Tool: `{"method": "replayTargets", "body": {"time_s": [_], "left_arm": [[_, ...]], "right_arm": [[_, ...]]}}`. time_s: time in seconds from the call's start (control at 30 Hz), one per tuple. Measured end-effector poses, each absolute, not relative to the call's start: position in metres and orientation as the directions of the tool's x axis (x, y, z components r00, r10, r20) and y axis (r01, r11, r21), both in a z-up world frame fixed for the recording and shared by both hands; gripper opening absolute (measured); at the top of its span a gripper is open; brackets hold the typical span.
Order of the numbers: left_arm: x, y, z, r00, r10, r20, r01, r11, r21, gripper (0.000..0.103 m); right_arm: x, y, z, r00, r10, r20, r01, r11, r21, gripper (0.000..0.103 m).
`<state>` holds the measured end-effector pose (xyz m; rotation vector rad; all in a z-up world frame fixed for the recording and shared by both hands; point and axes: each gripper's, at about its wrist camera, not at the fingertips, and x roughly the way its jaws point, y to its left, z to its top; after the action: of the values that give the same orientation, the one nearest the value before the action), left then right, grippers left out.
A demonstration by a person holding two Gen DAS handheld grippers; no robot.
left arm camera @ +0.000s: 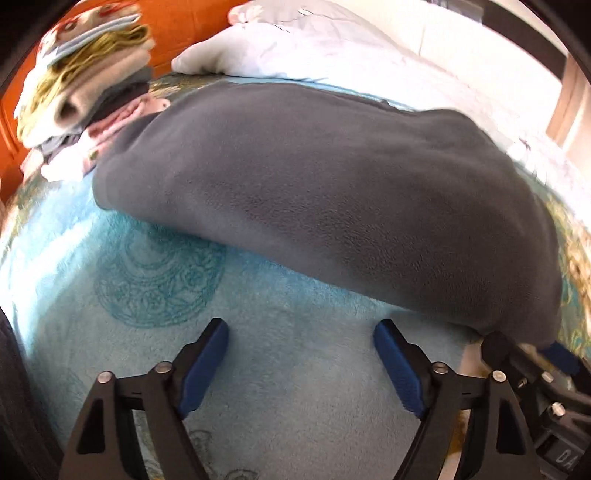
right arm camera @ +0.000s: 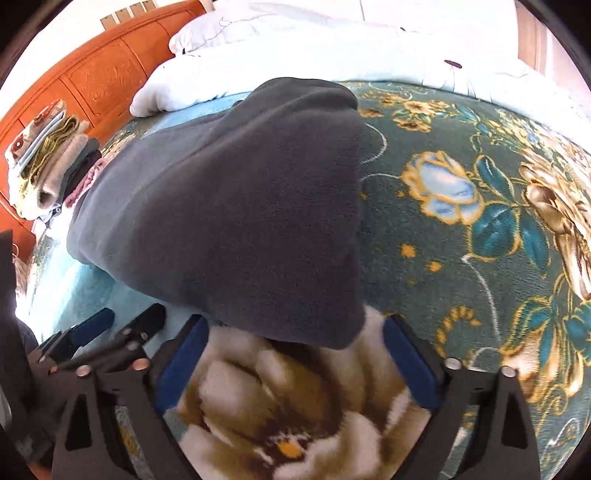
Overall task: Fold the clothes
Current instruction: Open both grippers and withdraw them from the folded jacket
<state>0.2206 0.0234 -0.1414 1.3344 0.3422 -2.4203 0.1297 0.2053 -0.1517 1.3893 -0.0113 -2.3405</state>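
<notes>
Here, a folded grey fleece garment (left arm camera: 325, 192) lies on a floral bed blanket (left arm camera: 258, 369).

Left wrist view: its long axis runs from upper left to lower right; the left claw (left arm camera: 301, 365) gapes empty near its lower edge, and a stack of folded clothes (left arm camera: 85, 85) sits beyond by the orange headboard (left arm camera: 177, 26). Right wrist view: the right claw (right arm camera: 295, 363) is spread wide at the plush garment's near corner, gripping nothing.

Floral blanket (right arm camera: 461, 229) on bed; white pillow (right arm camera: 192, 85) nr orange headboard (right arm camera: 99, 77).
</notes>
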Motion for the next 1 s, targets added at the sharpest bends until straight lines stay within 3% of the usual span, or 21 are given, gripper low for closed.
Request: {"method": "replayTargets", "body": {"time_s": [0.13,0.2,0.23,0.43,1.0], "left_arm": [[0.226,0.023,-0.143,-0.514,-0.225,-0.828,0.427,-0.904,-0.019,0.089],[0.227,0.022,-0.144,-0.508,-0.260,-0.821,0.447,-0.894,0.006,0.095],[0.228,0.021,-0.144,-0.498,-0.279,-0.821,0.462,-0.886,0.021,0.103],[0.222,0.018,-0.162,-0.497,-0.270,-0.825,0.472,-0.881,0.004,0.103],[0.209,0.021,-0.160,-0.498,-0.260,-0.827,0.455,-0.891,0.006,0.103]], "right_arm": [[0.136,0.207,-0.151,-0.435,-0.353,-0.828,0.373,-0.908,0.191,0.097],[0.137,0.207,-0.151,-0.438,-0.348,-0.829,0.385,-0.906,0.177,0.097],[0.137,0.206,-0.152,-0.443,-0.350,-0.826,0.386,-0.905,0.177,0.097],[0.142,0.207,-0.156,-0.502,-0.372,-0.781,0.364,-0.910,0.199,0.099],[0.145,0.212,-0.158,-0.554,-0.308,-0.774,0.289,-0.942,0.169,0.101]]}}
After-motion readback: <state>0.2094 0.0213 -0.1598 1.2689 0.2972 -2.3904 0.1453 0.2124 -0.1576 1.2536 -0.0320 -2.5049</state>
